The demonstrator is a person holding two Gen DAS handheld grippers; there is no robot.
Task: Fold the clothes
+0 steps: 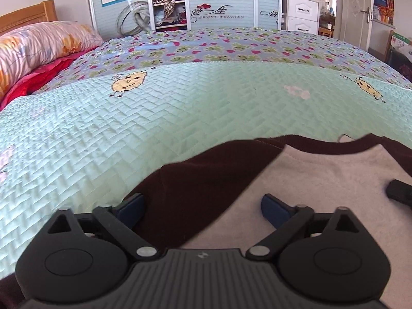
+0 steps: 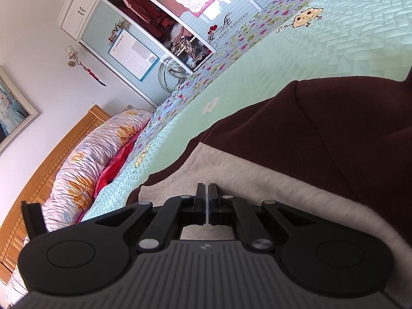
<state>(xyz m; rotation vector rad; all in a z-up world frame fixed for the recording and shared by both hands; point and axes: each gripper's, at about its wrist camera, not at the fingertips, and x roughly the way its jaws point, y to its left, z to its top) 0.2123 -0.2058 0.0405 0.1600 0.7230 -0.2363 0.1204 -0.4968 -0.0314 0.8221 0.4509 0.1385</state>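
A dark maroon garment with a pale grey fleecy inside lies on the mint green quilt of a bed. My left gripper is open just above it. Its blue left pad is at the maroon edge and its right pad is over the grey fleece, and neither presses the cloth. A dark tip of my right gripper rests on the grey at the far right. In the right wrist view my right gripper is shut, rolled to one side, over the grey fleece beside the maroon cloth. I see no cloth between its fingers.
A flowered rolled quilt and red bedding lie at the wooden headboard on the left. Behind the bed stand a sliding-door wardrobe, white drawers and a door. Mint quilt stretches beyond the garment.
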